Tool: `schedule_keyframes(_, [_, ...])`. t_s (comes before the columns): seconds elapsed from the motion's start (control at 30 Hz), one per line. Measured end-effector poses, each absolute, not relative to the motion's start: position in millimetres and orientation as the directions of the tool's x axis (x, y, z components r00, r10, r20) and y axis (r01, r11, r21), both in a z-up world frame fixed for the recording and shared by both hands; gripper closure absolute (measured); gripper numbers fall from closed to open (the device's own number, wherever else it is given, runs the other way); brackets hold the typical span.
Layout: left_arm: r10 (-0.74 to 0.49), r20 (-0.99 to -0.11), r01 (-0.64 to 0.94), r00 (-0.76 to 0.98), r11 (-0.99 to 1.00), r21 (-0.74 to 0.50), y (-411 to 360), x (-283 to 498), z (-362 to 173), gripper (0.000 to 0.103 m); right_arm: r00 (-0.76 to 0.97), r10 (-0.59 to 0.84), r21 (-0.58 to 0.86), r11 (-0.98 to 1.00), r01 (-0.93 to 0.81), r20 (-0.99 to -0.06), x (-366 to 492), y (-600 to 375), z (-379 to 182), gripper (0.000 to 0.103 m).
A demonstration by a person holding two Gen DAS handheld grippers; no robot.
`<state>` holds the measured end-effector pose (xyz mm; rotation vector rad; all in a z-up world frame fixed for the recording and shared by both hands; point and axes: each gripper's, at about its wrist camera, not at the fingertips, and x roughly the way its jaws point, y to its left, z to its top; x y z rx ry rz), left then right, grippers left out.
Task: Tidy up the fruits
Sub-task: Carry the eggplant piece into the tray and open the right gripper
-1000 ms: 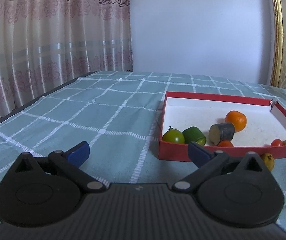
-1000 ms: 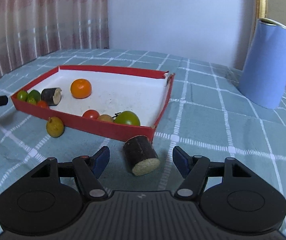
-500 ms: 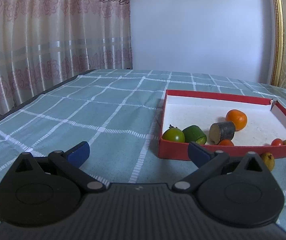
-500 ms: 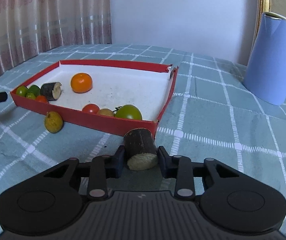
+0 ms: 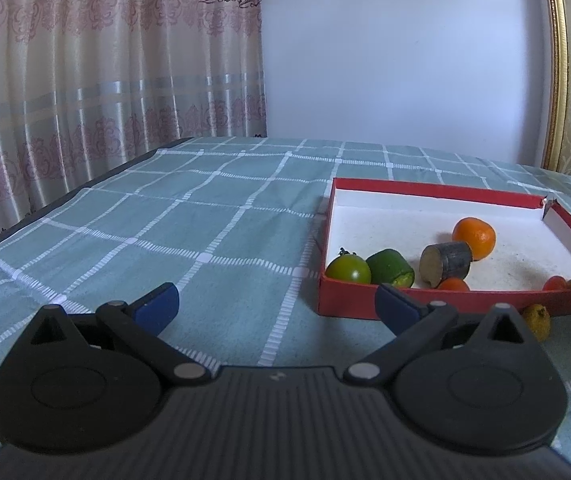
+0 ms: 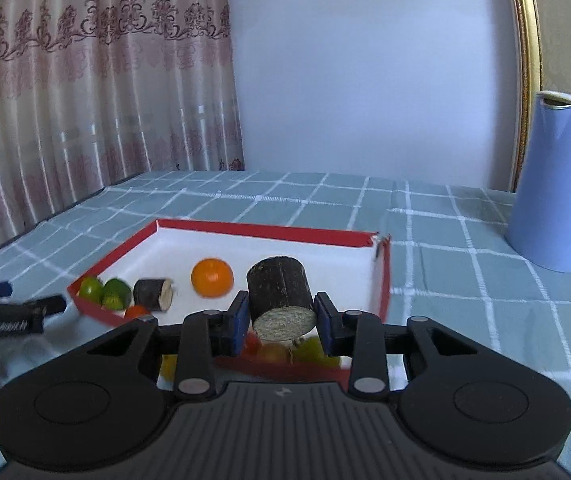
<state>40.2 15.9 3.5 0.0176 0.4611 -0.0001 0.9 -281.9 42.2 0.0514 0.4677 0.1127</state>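
Surface: teal checked tablecloth (image 5: 213,216), woven.
Room: patterned curtain (image 5: 85,80), pale wall, blue cylinder (image 6: 553,184).
Tray: red box (image 6: 269,232), white inside.
Right gripper (image 6: 281,320): clamped on dark cut cylinder (image 6: 279,292), raised over the box, perhaps sugarcane.
Left gripper (image 5: 277,304): spread, empty.
Fruit: orange (image 5: 474,237) in box.

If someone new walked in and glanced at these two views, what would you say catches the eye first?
Most striking is the dark cylindrical piece clamped in the right gripper, held above the near edge of the red tray. Next comes the bright orange fruit on the tray's white floor, beside a similar dark piece and green fruits at its left corner. The tall blue cylinder stands on the checked cloth to the right, while the left gripper is open and empty.
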Motion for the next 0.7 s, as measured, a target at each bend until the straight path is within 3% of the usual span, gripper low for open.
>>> schedule_keyframes(0.63, [-0.012,-0.459,0.012,0.888,1.000,-0.002,19.3,42.5,3.2,0.000,0.829,0.071,0.063,0.997,-0.044,-0.554,61.6,-264.8,2.9,0.068])
schedule_keyframes(0.7, [-0.009,-0.461,0.011,0.887,1.000,0.002,18.4,42.6,2.9,0.000,0.831,0.064,0.055,0.998,-0.041,-0.552,61.2,-264.9,2.2,0.064])
